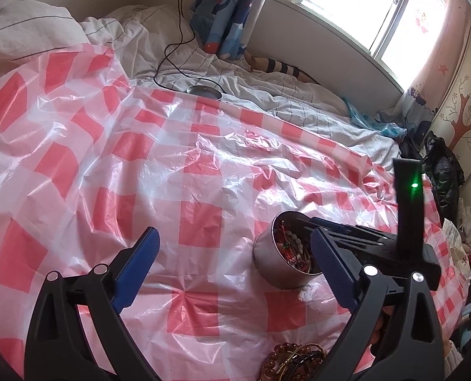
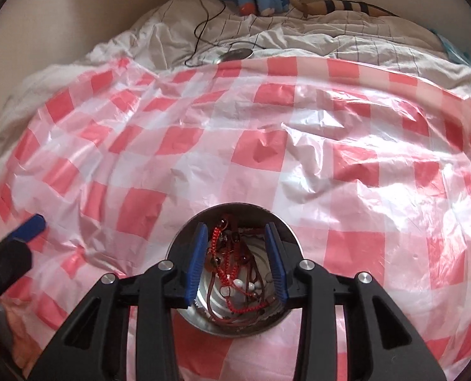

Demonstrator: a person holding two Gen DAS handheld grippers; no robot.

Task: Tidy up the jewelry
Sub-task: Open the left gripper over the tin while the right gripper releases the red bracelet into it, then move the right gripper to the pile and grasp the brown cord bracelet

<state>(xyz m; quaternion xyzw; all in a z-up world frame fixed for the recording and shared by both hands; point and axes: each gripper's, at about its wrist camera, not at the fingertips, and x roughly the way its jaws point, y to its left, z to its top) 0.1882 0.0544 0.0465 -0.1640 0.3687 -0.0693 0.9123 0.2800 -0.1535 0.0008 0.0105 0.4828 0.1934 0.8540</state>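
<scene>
A round metal tin (image 2: 232, 270) full of red bead strings (image 2: 225, 263) stands on the checked plastic sheet (image 2: 267, 146) over the bed. The right tongs (image 2: 237, 263) reach inside it, parted around the beads. The left tongs (image 1: 235, 270) are wide apart beside it, above brown bracelets (image 1: 294, 360).
</scene>
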